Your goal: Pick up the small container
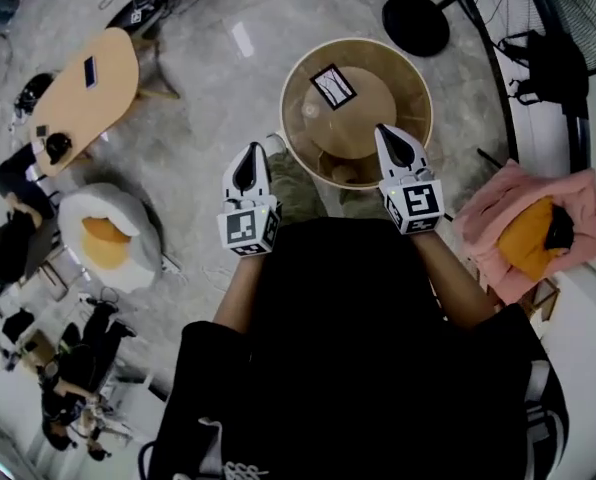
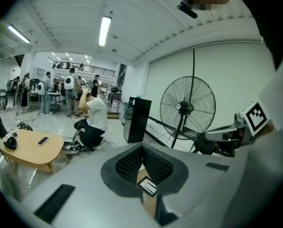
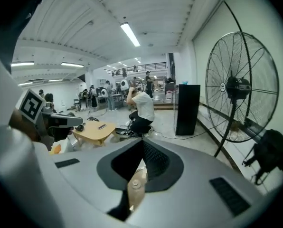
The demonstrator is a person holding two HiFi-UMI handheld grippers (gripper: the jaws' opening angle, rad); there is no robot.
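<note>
— Where do we find the small container point(image 1: 346, 174)?

— In the head view it sits on the near side of the round table point(image 1: 414, 80), on the lower ring just outside the raised middle disc. It lies between our two grippers and nearer the right one, and neither touches it.

— Does either gripper view show it?

— Only the right gripper view, where a pale round top appears low in the gap under the jaw tips. The left gripper view shows the marker card point(image 2: 147, 187) there instead, which lies on the middle disc, farther away than the container.

— And the jaws?

— The left gripper point(image 1: 250, 154) has its jaws closed tip to tip, with nothing held. The right gripper point(image 1: 390, 134) looks the same: tips together, nothing clamped.

— What else do we get only from the gripper views?

— The standing fan point(image 3: 241, 87) at the right, a black cabinet point(image 3: 187, 109), and a crouching person point(image 3: 142, 110) beyond the oval wooden table point(image 3: 96, 129). Only the head view shows the pink cloth point(image 1: 518, 218) to the right.
</note>
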